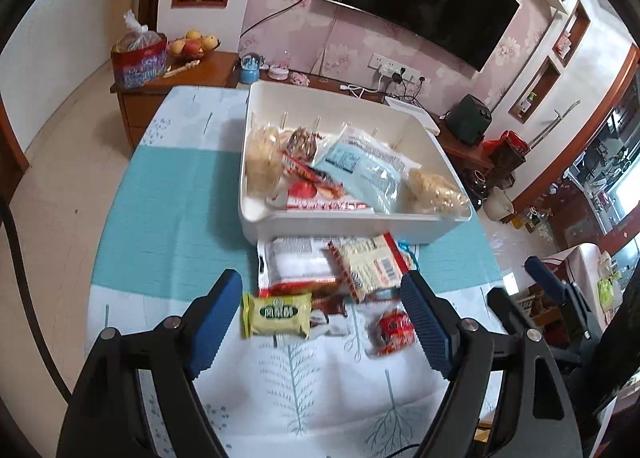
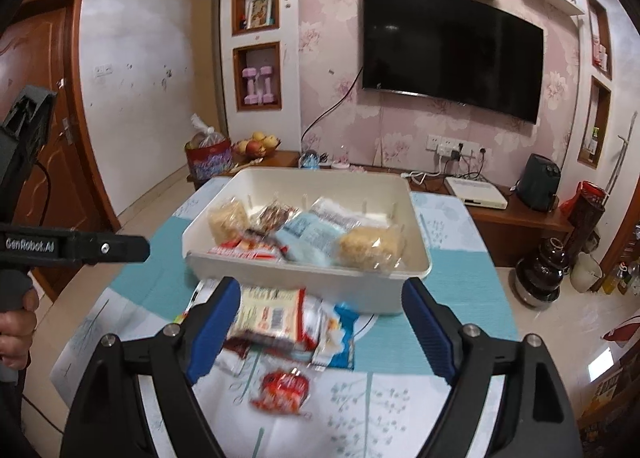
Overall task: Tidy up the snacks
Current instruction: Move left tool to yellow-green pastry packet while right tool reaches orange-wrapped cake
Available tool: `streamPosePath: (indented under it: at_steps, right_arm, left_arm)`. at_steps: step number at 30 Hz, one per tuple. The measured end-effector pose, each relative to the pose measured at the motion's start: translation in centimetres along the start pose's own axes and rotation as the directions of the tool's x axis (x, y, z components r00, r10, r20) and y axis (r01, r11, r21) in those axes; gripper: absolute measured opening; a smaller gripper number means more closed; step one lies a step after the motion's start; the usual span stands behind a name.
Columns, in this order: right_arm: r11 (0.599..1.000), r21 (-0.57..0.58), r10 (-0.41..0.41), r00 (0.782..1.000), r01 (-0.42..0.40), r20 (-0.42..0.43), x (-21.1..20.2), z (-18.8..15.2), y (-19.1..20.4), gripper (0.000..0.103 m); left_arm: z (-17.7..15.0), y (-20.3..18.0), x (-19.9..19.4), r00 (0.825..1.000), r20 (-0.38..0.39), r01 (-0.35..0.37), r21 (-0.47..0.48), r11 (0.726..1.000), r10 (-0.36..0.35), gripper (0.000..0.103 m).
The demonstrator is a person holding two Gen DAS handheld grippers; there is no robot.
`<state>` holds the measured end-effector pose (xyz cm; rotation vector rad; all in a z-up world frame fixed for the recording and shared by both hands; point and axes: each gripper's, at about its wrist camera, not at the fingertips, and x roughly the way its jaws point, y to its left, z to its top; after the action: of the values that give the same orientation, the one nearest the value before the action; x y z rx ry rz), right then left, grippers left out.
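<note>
- I took the white bin point(image 1: 352, 225) as my landmark; it sat on the teal-patterned tablecloth point(image 1: 168, 217), and snacks already lay inside: two clear bags of pale puffed snack point(image 1: 262, 161) at either end, a light blue pouch point(image 1: 360, 169) in the middle, and a red and white packet point(image 1: 320, 197) against the near wall.
- Just in front of the bin's near wall lay a loose heap: a white wrapper point(image 1: 296, 262) with a cream packet bearing a barcode point(image 1: 372, 266) tilted across it, touching the bin.
- Nearer to me than that heap I saw a yellow-green packet point(image 1: 277, 314) and, apart to its right, a small red packet point(image 1: 394, 330).
- My left gripper point(image 1: 320, 322) was spread wide and held nothing; the yellow-green packet sat between its blue pads point(image 1: 216, 318), not touched by either.
- My right gripper point(image 2: 320, 334) was likewise released and empty, above the heap, with the small red packet point(image 2: 282, 388) on the cloth below and between its fingers.
- In the right wrist view the heap and red packet were blurred, so I could not read their labels.
- Beyond the bin stood a low wooden cabinet point(image 2: 516, 225) carrying a fruit bowl point(image 2: 256, 145), under a wall-mounted television point(image 2: 452, 49).
- Nothing stood between either gripper and the bin except the heap itself.
</note>
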<state>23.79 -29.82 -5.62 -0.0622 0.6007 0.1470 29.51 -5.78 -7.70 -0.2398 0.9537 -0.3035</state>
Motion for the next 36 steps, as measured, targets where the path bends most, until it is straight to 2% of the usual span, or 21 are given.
streamPosePath:
  at_steps: [7, 12, 19, 27, 30, 36]
  right_arm:
    - [0.999, -0.029, 0.031, 0.997, -0.033, -0.072, 0.4, -2.6, 2.1, 0.084]
    - [1.0, 0.005, 0.012, 0.994, -0.012, -0.112, 1.0, -4.7, 2.7, 0.084]
    - [0.995, 0.089, -0.024, 0.981, 0.042, -0.191, 2.4, -7.6, 2.2, 0.084]
    - [0.994, 0.108, 0.003, 0.96, 0.029, -0.281, 5.0, -9.1, 2.6, 0.084]
    - [0.995, 0.097, 0.015, 0.951, 0.016, -0.308, 5.9, -9.7, 3.2, 0.084]
    - [0.996, 0.089, 0.018, 0.942, 0.012, -0.335, 7.1, -10.2, 3.8, 0.083]
  left_arm:
    - [-1.5, 1.5, 1.3, 0.999, -0.052, -0.007, -0.03, 1.0, 0.005, 0.085]
    - [-2.6, 2.9, 3.1, 0.994, -0.105, -0.004, -0.064, 0.998, -0.002, 0.086]
    - [-4.0, 4.1, 6.9, 0.978, -0.206, -0.004, -0.104, 0.995, -0.017, 0.086]
    - [-5.2, 4.4, 10.9, 0.958, -0.287, -0.013, -0.107, 0.994, -0.019, 0.086]
    - [-5.5, 4.6, 12.2, 0.951, -0.309, -0.022, -0.117, 0.993, -0.015, 0.086]
    - [-4.9, 4.6, 12.7, 0.956, -0.291, -0.016, -0.123, 0.992, -0.02, 0.089]
